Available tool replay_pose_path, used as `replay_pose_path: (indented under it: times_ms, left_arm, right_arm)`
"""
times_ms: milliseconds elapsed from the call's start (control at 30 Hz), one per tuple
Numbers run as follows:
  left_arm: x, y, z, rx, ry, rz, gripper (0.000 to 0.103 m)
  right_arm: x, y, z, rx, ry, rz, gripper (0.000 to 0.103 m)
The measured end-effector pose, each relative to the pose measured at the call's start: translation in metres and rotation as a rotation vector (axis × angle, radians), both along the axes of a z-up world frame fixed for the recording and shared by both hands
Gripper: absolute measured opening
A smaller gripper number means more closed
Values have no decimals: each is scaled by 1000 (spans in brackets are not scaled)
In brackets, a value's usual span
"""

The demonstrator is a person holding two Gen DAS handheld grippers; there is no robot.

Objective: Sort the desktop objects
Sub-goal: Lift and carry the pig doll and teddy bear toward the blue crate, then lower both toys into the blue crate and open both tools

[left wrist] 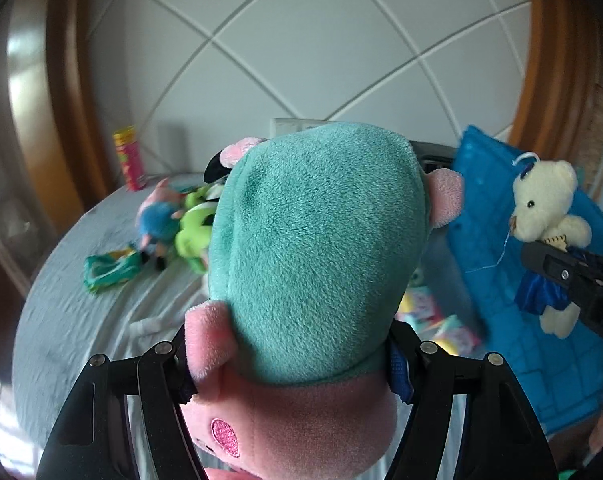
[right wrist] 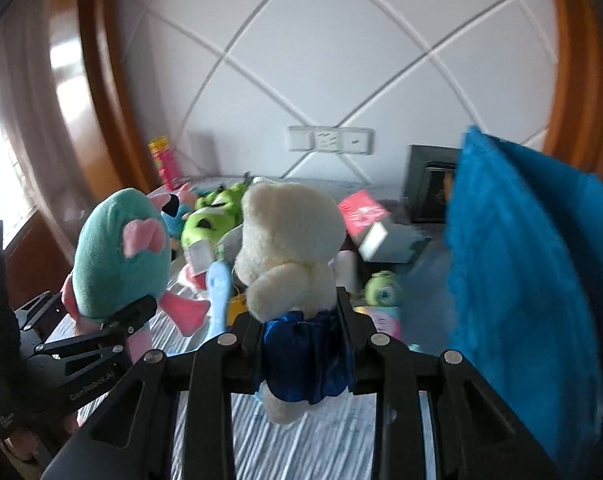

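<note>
A teal and pink plush toy (left wrist: 313,256) fills the left wrist view, held up above the bed with my left gripper (left wrist: 293,364) shut on its lower body. The same teal plush (right wrist: 121,252) shows at the left of the right wrist view, with the left gripper (right wrist: 133,312) clamped on it. My right gripper (right wrist: 297,316) is shut on a cream teddy bear (right wrist: 289,240) in a blue satin dress. That teddy bear (left wrist: 545,208) hangs at the right of the left wrist view, the right gripper (left wrist: 557,268) under it.
Green plush toys (right wrist: 213,216) and a blue and pink plush (left wrist: 161,216) lie on the grey striped bed (left wrist: 81,292). A blue fabric container (right wrist: 533,280) stands at the right. A small green one-eyed toy (right wrist: 383,288), a red box (right wrist: 363,212), a dark frame (right wrist: 429,184) and a pink tube (left wrist: 128,158) lie beyond.
</note>
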State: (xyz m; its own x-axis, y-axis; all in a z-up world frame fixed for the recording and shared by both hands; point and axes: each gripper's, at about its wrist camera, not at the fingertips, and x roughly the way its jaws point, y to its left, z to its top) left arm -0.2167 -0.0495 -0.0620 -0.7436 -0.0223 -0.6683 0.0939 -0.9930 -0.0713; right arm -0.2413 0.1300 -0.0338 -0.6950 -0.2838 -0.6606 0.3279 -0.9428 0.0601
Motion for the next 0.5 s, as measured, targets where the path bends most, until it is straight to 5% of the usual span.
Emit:
replay_pose_path:
  times_ms: [500]
  left_arm:
    - [-26,146,74,-2,151,-149,70]
  right_arm:
    - [9,137,65,-102,92,-133,28]
